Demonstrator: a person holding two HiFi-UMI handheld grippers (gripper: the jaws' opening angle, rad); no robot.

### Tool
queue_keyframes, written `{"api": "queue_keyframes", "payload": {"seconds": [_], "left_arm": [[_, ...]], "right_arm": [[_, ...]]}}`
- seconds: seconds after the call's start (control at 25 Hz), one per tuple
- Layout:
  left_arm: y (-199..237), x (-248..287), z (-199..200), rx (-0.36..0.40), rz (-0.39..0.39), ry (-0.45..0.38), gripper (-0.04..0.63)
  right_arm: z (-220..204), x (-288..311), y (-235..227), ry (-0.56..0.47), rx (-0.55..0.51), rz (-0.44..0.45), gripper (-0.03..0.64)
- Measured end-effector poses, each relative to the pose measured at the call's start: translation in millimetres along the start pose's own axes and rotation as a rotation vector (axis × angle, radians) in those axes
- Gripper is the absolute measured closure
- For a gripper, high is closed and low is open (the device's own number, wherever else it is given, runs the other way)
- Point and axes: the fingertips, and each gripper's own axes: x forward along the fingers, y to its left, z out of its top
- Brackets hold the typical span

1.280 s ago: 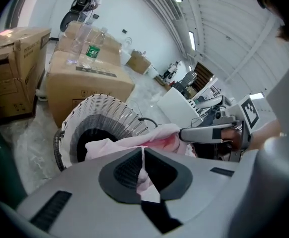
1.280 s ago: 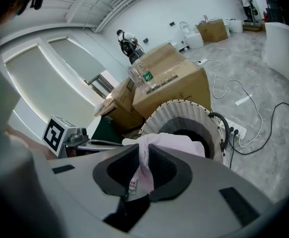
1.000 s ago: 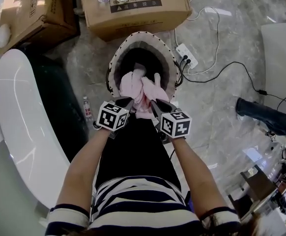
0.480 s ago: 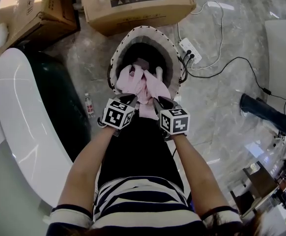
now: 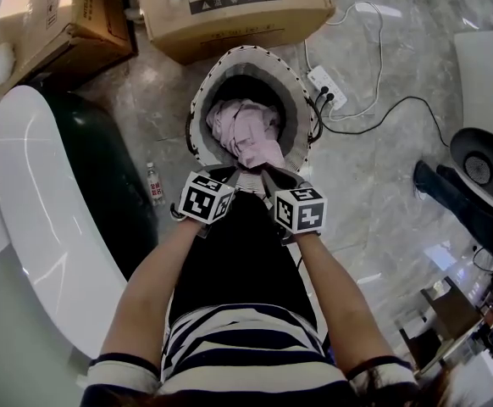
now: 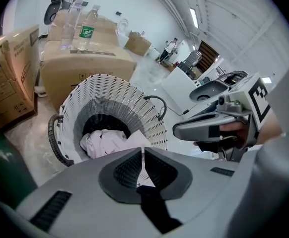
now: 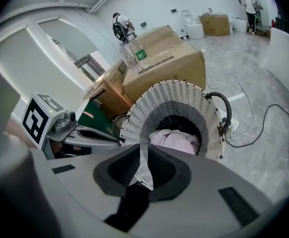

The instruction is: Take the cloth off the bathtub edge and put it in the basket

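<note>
The pink cloth (image 5: 246, 130) lies bunched inside the white wicker basket (image 5: 197, 108) on the floor, and one end trails toward the near rim. Both grippers hover at that rim. My left gripper (image 5: 228, 175) is shut; in the left gripper view a pale corner of the cloth (image 6: 105, 142) runs up into the thin slit of its jaws (image 6: 143, 157). My right gripper (image 5: 272, 176) is closing with a narrow gap left. Through that gap (image 7: 143, 160) only the basket's weave (image 7: 169, 95) shows, and the cloth (image 7: 177, 140) lies beyond it. The white bathtub edge (image 5: 26, 193) curves along the left.
Cardboard boxes (image 5: 229, 11) stand just behind the basket. A small water bottle (image 5: 152, 185) lies on the floor between tub and basket. A power strip (image 5: 324, 87) and cables run to the basket's right. A dark machine (image 5: 484, 168) sits at the right edge.
The cloth has dropped from above the rim, between the grippers, down into the basket. Both grippers stayed at the near rim.
</note>
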Motion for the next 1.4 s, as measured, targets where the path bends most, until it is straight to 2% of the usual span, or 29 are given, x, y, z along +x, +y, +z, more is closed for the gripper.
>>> {"api": "queue_keyframes", "payload": {"seconds": [0.32, 0.6, 0.8, 1.4], "left_arm": [[-2.9, -13.9, 0.8, -0.06, 0.011, -0.042, 0.566], [-14.8, -40.6, 22.7, -0.113, 0.009, -0.16, 0.566], [-29.2, -60.1, 31.1, -0.138, 0.01, -0.217, 0.566], [-47.6, -96.9, 31.8, -0.147, 0.043, -0.253, 0.566]], "right_arm": [[-4.6, -14.7, -0.9, -0.022, 0.018, -0.017, 0.566], [6.4, -35.7, 5.2, -0.082, 0.017, -0.035, 0.58], [6.1, -51.6, 11.7, -0.089, -0.014, -0.042, 0.589], [16.9, -90.9, 15.8, -0.132, -0.002, -0.066, 0.591]]}}
